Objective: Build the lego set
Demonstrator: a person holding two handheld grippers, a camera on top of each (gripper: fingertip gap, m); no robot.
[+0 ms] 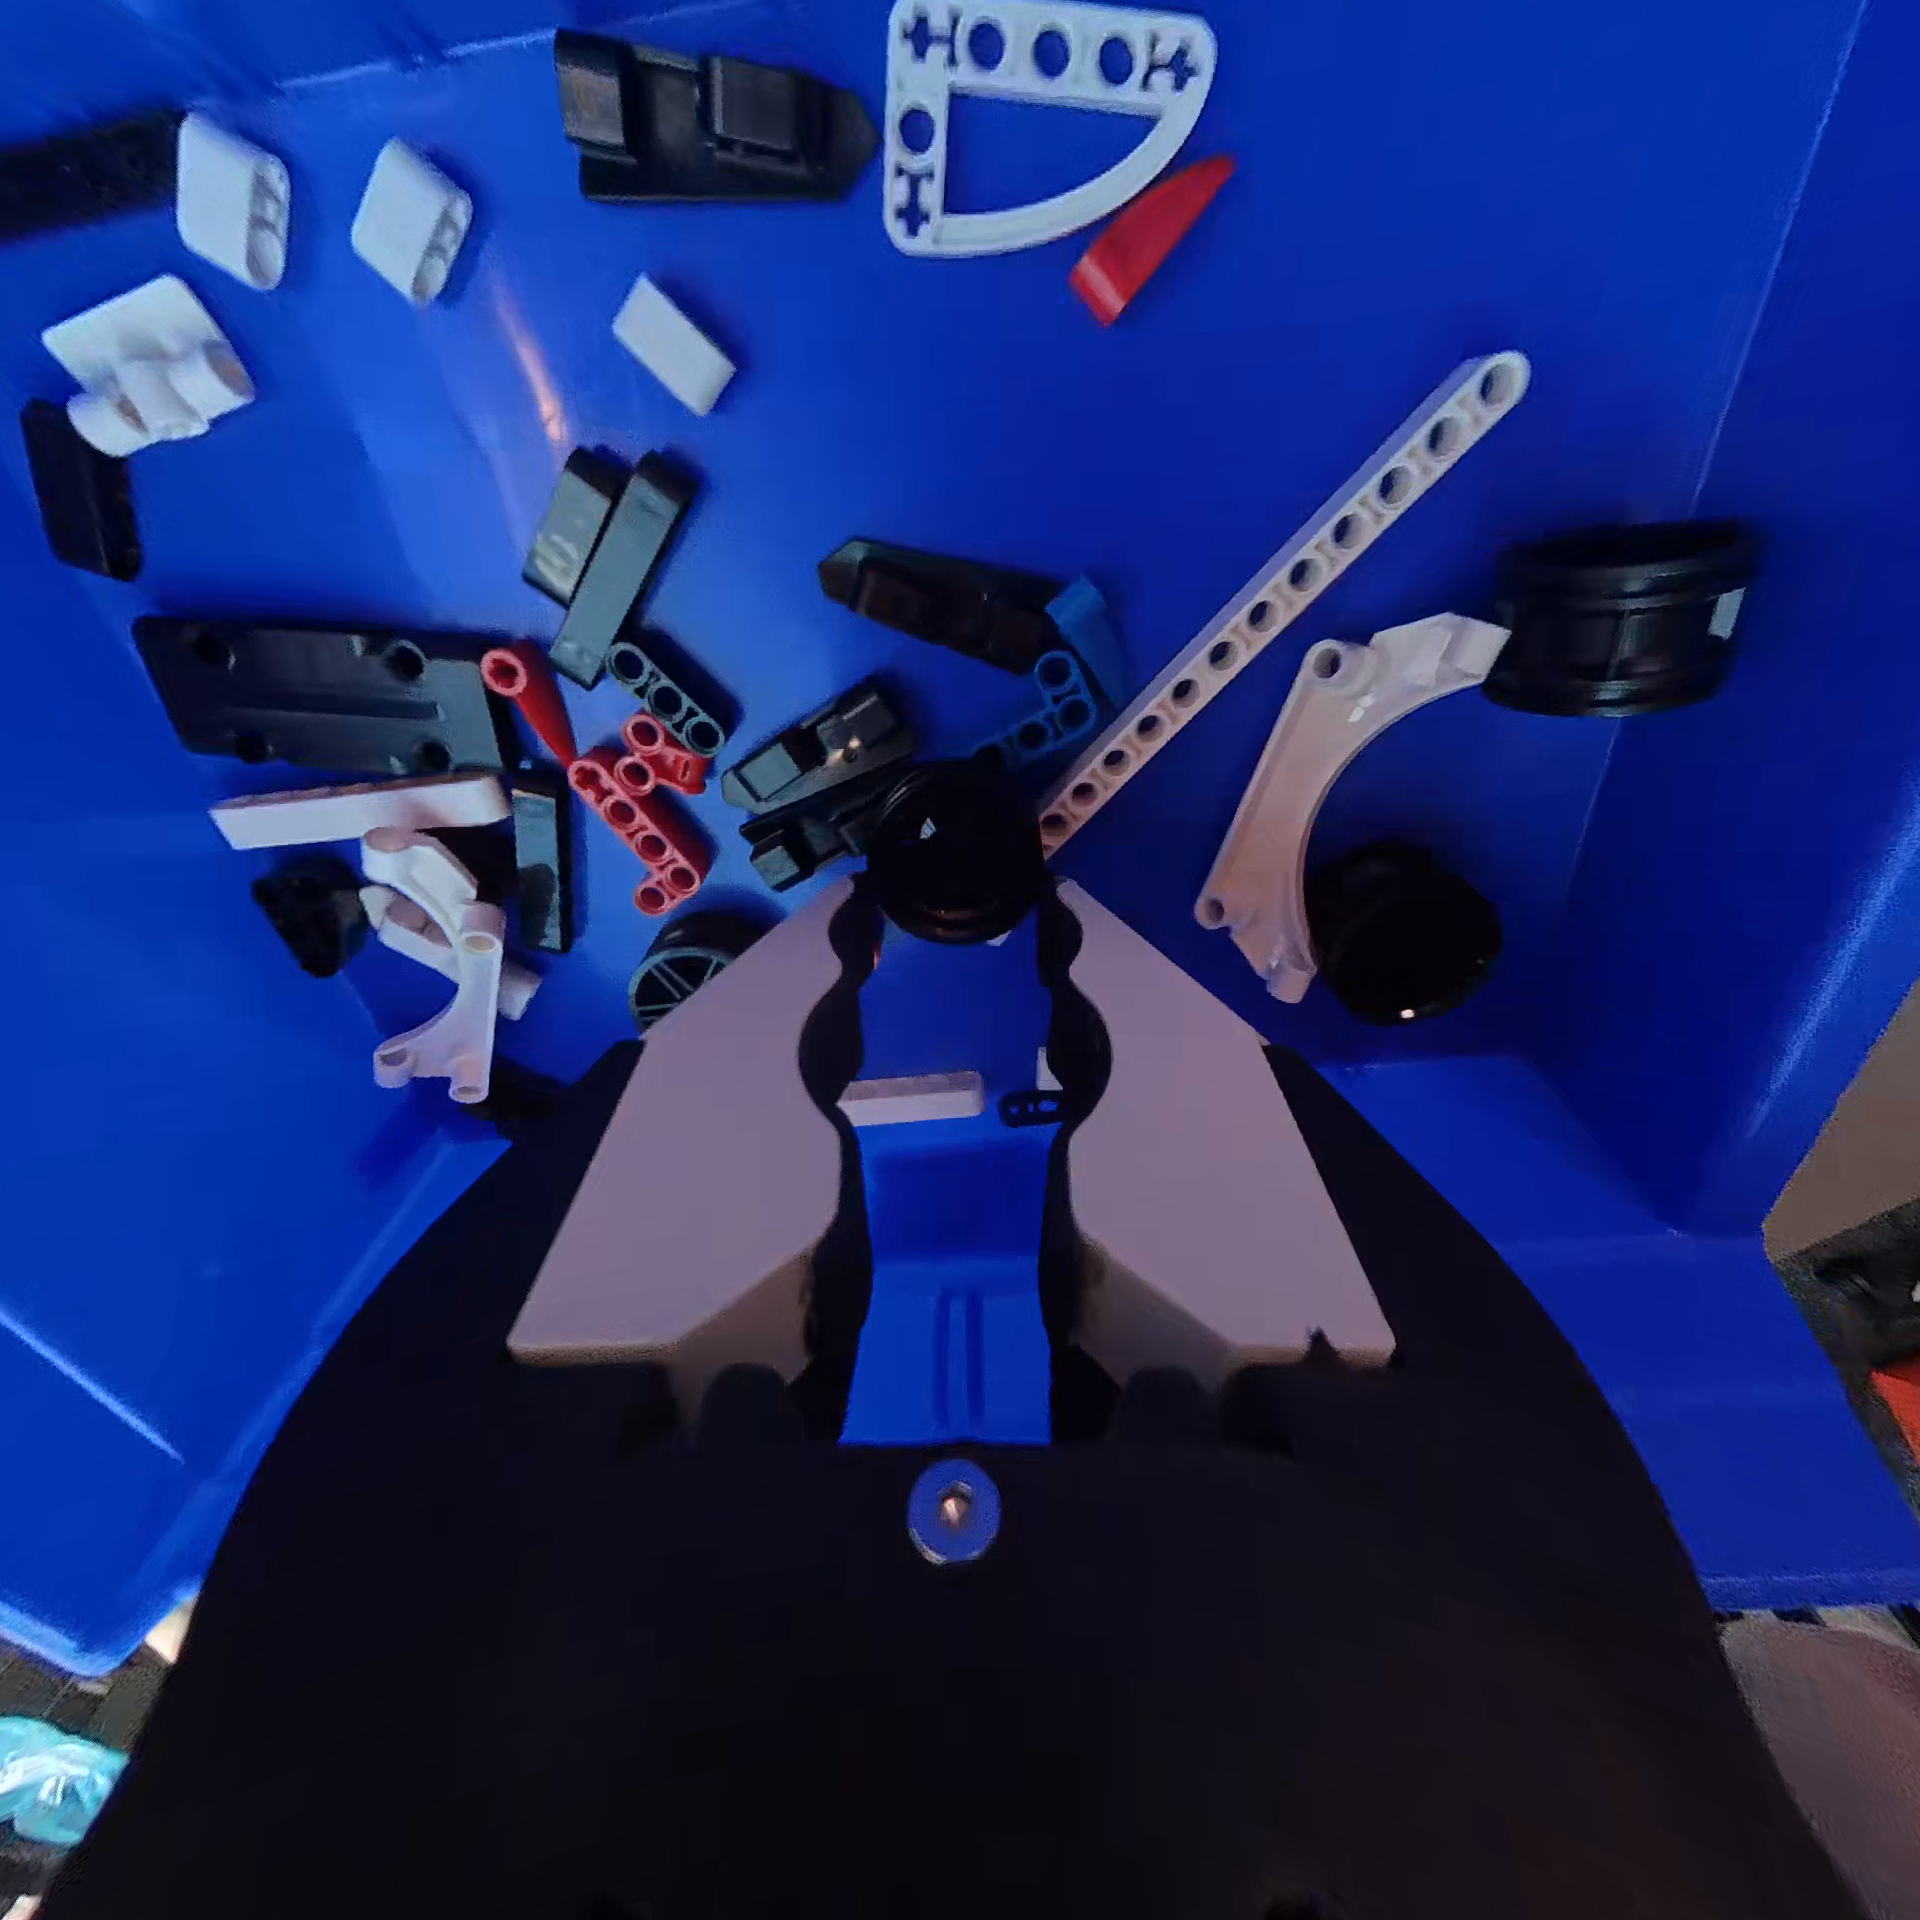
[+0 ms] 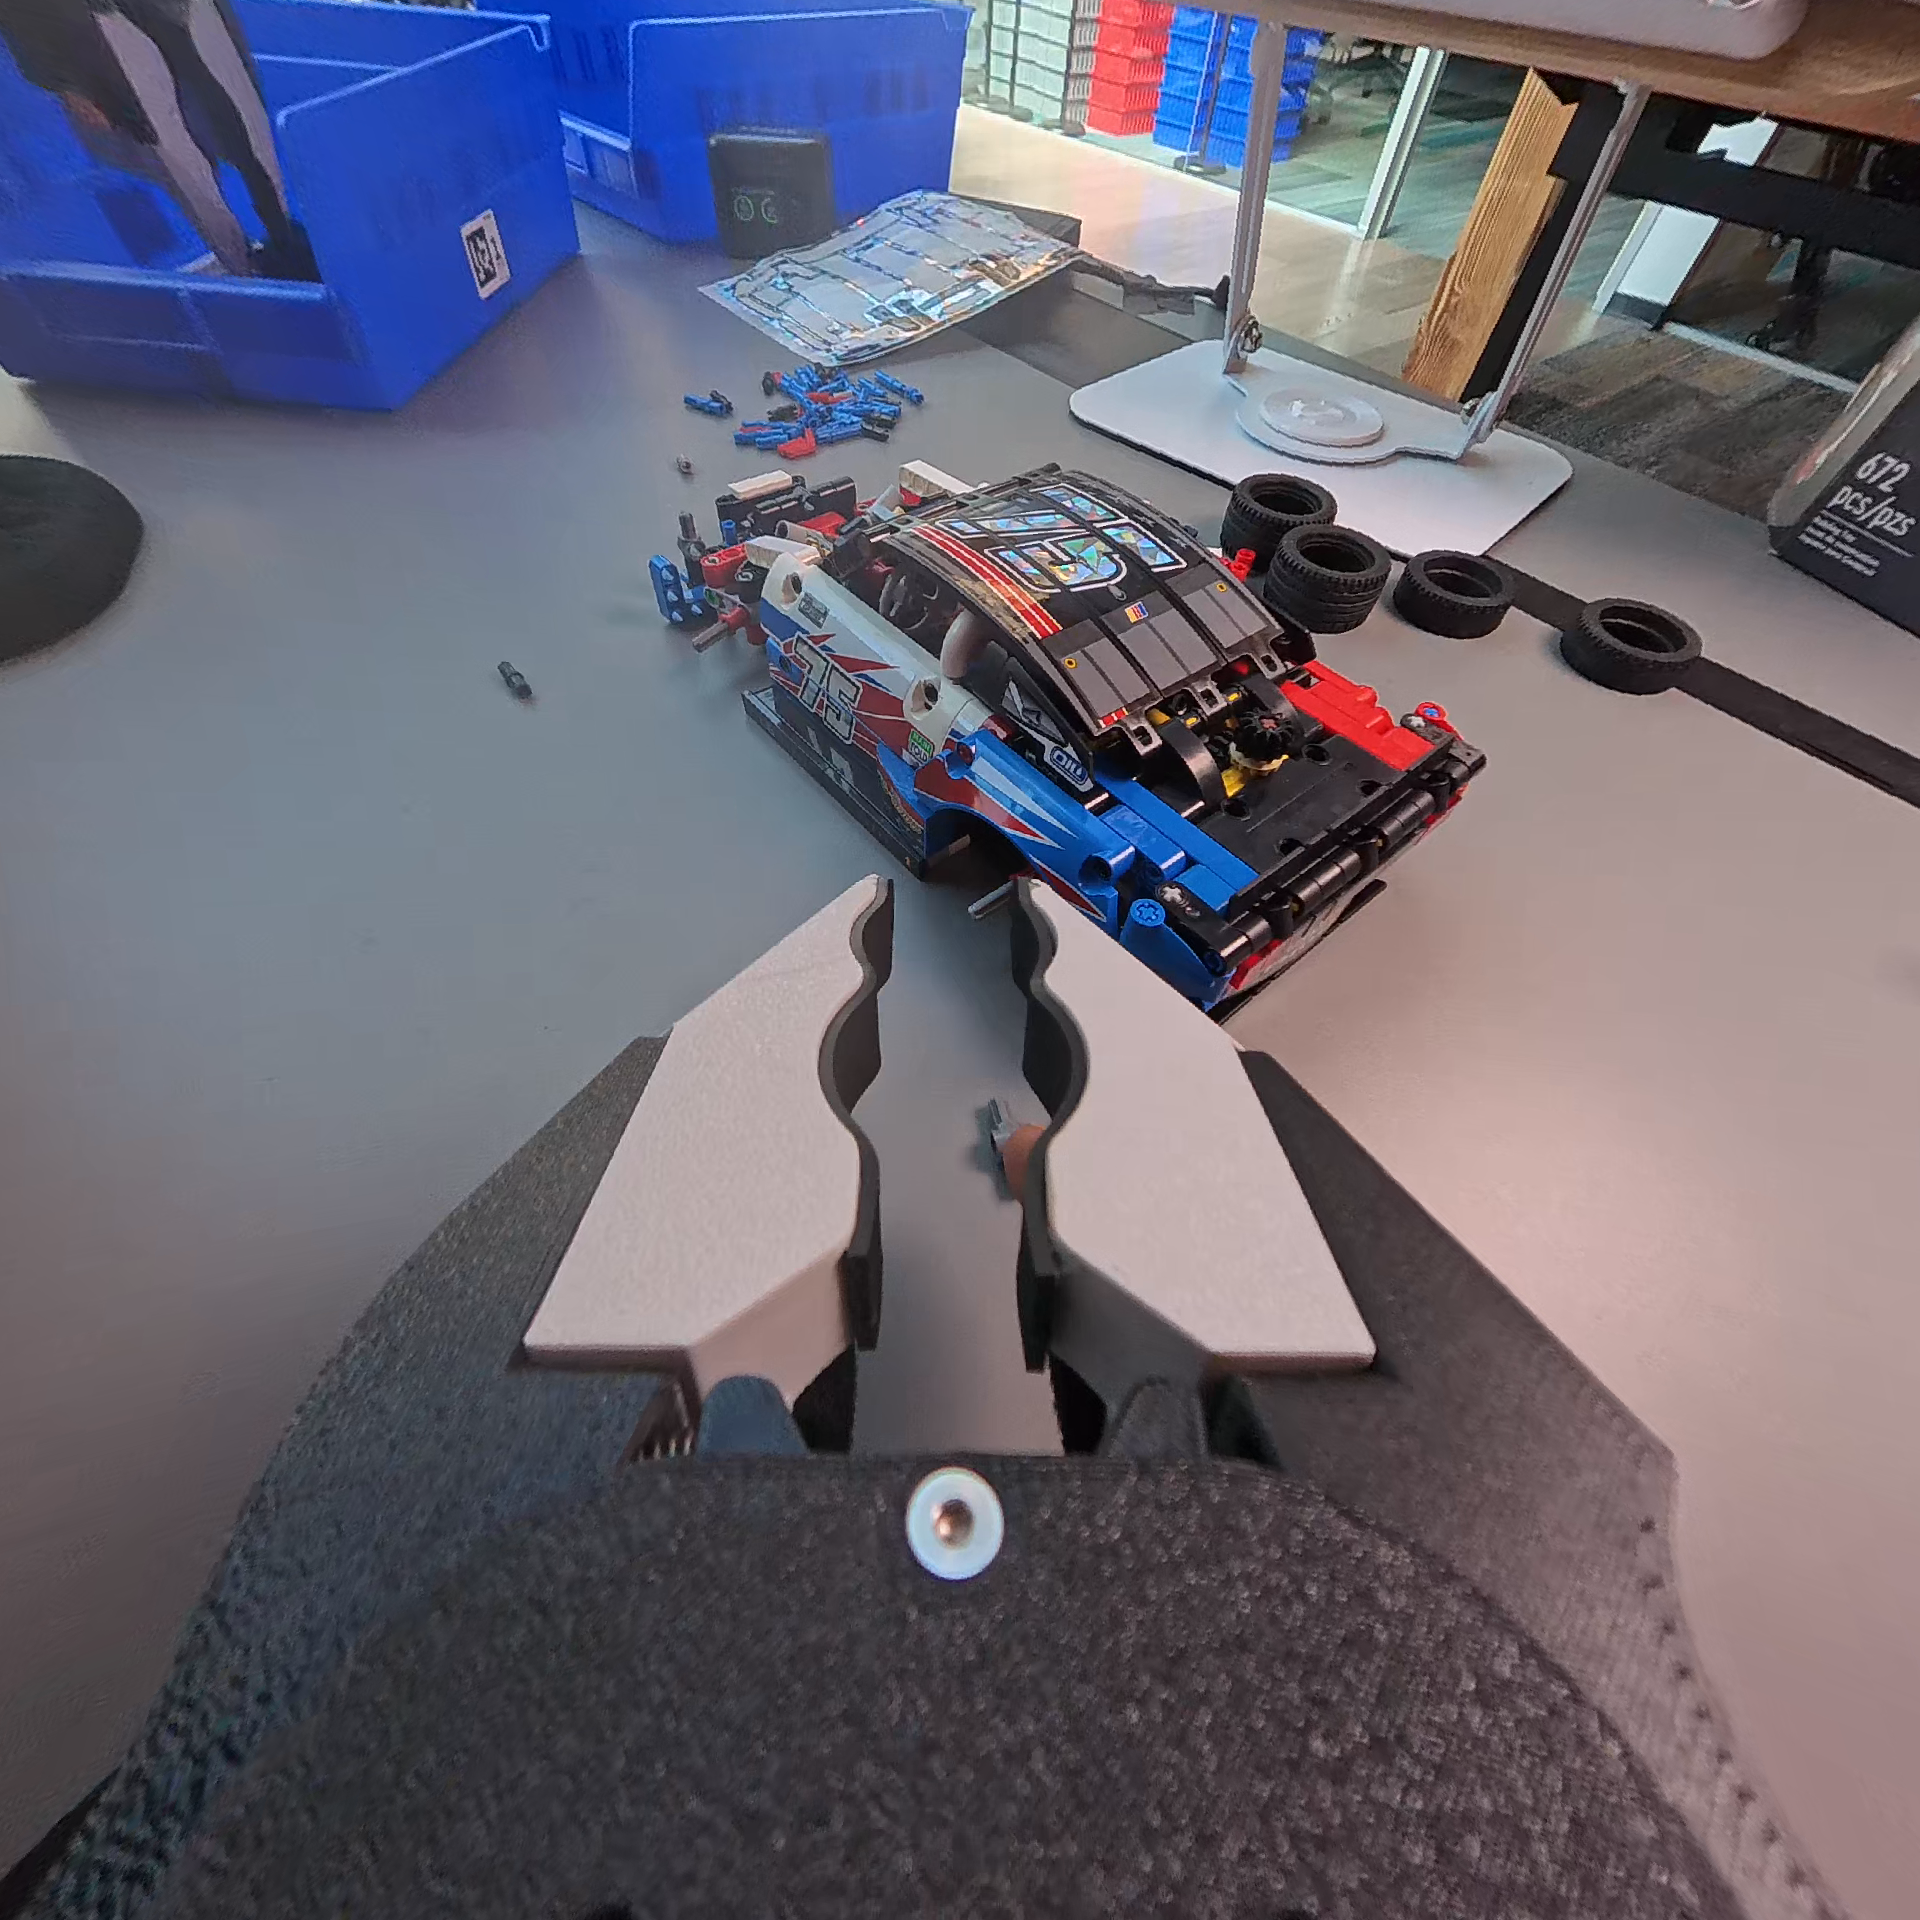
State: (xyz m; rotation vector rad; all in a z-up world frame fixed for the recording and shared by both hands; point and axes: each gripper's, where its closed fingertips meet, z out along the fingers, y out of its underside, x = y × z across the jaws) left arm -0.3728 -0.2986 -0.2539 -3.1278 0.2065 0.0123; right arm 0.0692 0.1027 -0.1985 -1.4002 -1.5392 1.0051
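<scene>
My left gripper (image 1: 951, 899) is down inside a blue bin (image 1: 1299, 436) of loose Lego parts. Its jaws are closed on a black wheel rim (image 1: 956, 842) held at the tips. Around it lie a long white holed beam (image 1: 1299, 582), red beams (image 1: 639, 810), white arches (image 1: 1309, 790) and black panels (image 1: 312, 691). My right gripper (image 2: 951, 899) is open and empty, low over the grey table (image 2: 312, 831) just short of the half-built race car (image 2: 1091, 707). A small pin (image 2: 1003, 1127) lies on the table between its fingers.
Several black tyres (image 2: 1325, 577) sit right of the car. Blue pins (image 2: 821, 410) and a sticker sheet (image 2: 894, 275) lie behind it. The blue bins (image 2: 312, 312) stand at the far left with my left gripper (image 2: 197, 156) inside. A white stand base (image 2: 1320, 436) and black box (image 2: 1860, 499) are at the right. The gap from one gripper's tips to the other's is roughly 60 cm.
</scene>
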